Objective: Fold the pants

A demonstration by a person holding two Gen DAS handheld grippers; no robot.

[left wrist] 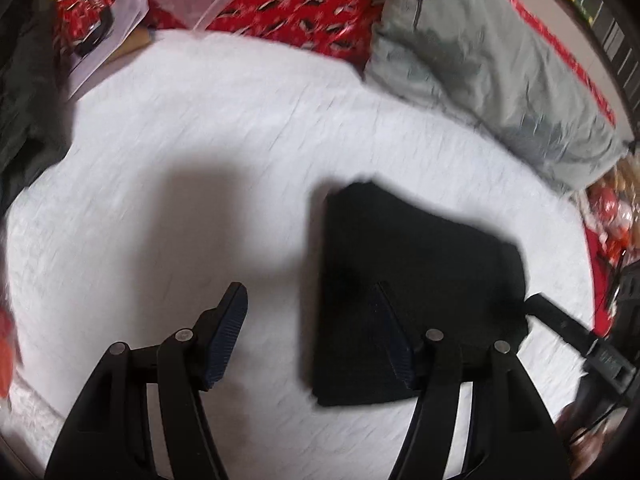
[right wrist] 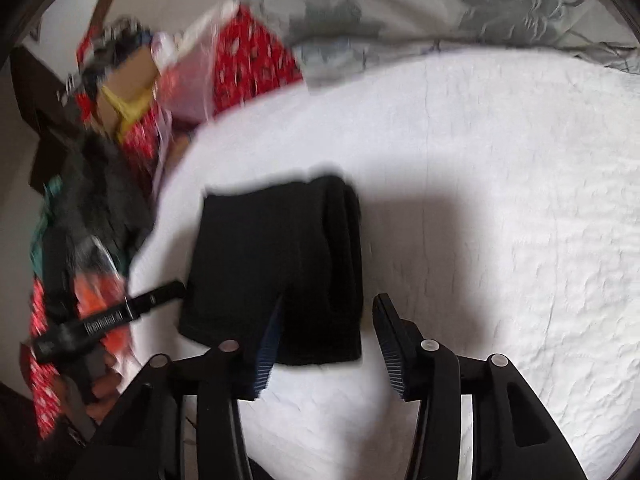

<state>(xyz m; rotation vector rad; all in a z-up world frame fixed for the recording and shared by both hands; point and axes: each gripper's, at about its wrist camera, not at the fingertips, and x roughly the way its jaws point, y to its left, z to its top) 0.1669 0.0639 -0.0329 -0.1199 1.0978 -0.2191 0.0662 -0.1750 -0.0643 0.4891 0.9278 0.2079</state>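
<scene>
Surface: white quilted bed cover [left wrist: 224, 128], spread flat and bare in the middle, which suits it as the folding area.
Surroundings: red patterned fabric [left wrist: 304, 4] and a grey pillow [left wrist: 492, 72] lie along the far edge, with a dark heap of clothes [right wrist: 92, 208] off to one side, all well apart from the working patch.
Pants: black pants [left wrist: 412, 280] lie on the cover as a compact, squared bundle with stacked layers showing along one edge; judged from that shape, the folding looks finished or very nearly so.
Left gripper: left gripper [left wrist: 312, 328] hangs above the cover with jaws roughly half apart and nothing between them; the bundle sits behind its right finger, mostly to the right of the gap.
Right gripper: right gripper [right wrist: 328, 344] also stands about half open and empty; the bundle's near edge lies behind its left finger and partly under the gap, with no pad pressing on cloth.
Reason for pose: both claws point down at the bundle from either side, likely having let it rest.
</scene>
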